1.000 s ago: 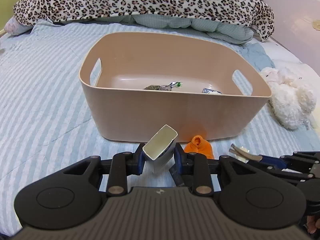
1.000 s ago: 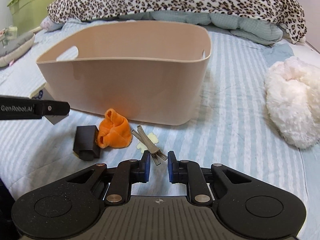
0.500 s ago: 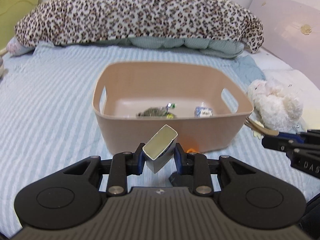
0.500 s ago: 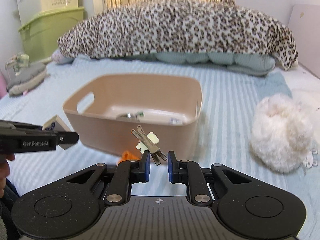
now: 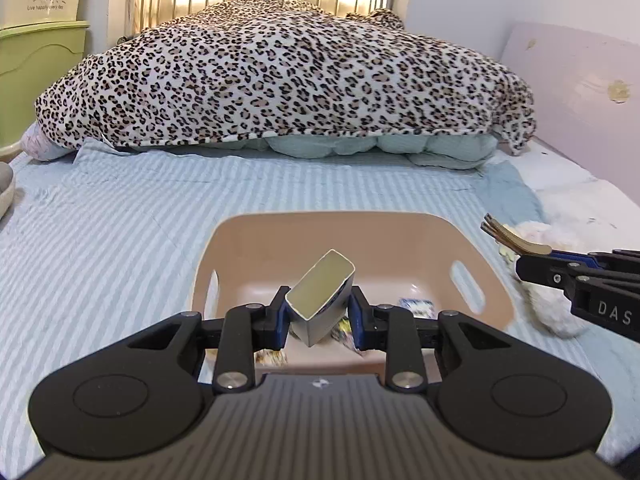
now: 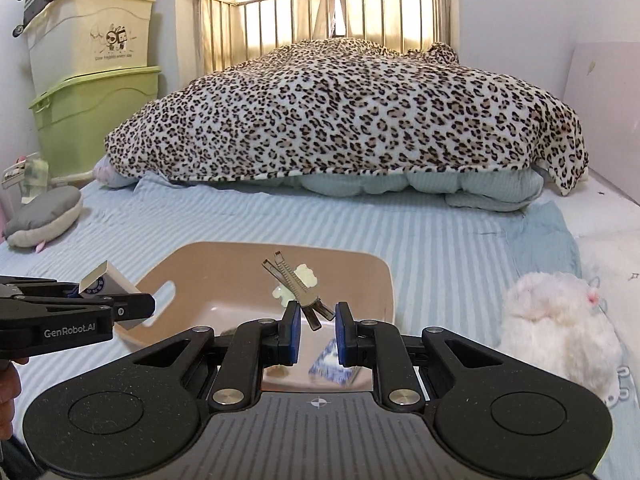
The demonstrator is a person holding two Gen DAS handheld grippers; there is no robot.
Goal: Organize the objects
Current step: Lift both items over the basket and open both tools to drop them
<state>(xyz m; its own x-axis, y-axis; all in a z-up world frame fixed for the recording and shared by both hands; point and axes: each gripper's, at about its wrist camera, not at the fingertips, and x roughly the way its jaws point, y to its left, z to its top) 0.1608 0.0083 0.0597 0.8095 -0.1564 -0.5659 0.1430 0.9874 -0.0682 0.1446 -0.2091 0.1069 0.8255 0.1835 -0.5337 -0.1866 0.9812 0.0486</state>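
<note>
While the bin (image 5: 480, 248) is sitting on the bed (image 5: 120, 240), the left claw (image 5: 319, 314) is holding a small box (image 5: 320, 304) over it and the right claw (image 6: 316, 332) is pinching a hair clip (image 6: 296, 284) there too. Both seem to be at the drop step, so each claw will next need to be opening above the bin.

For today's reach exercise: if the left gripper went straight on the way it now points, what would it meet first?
Probably the bin: the left gripper, holding a box, points at the bin's inside, likely its far wall. Depth is unclear.
</note>
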